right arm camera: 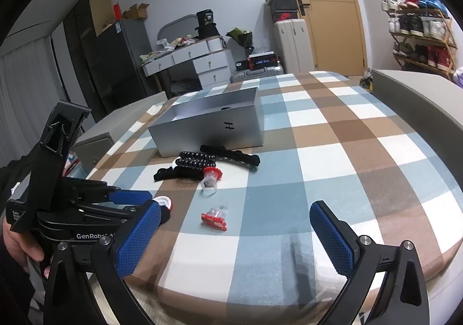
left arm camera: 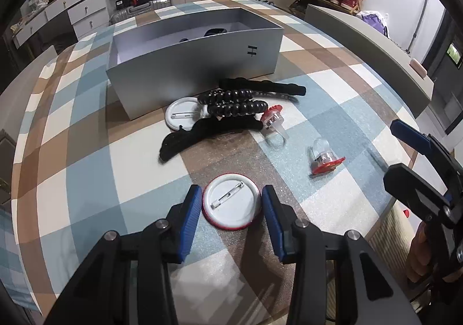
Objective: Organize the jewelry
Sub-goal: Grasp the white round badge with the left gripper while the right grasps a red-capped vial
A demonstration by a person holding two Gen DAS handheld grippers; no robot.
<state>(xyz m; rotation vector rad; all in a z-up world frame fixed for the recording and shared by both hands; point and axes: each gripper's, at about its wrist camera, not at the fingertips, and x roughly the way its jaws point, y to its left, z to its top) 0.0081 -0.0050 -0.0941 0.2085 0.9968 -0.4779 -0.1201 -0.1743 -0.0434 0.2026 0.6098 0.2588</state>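
Our left gripper [left arm camera: 231, 203] has its blue pads spread on either side of a pin badge [left arm camera: 233, 204] lying face-down, not visibly pinching it; only the left wrist view shows the clasp, which runs diagonally toward the box [left arm camera: 196, 64]. Our right gripper [right arm camera: 235, 233] hangs wide open over bare checked tablecloth [right arm camera: 347, 157], nearer us than the box. We count two badges, the second [left arm camera: 182, 116] just in front of the box, two red-topped toy rings [left arm camera: 273, 122] [left arm camera: 325, 160], two black hair bands [left arm camera: 202, 133] [left arm camera: 260, 86] and one coiled bead bracelet [left arm camera: 234, 103]. The right view hides the second badge's face.
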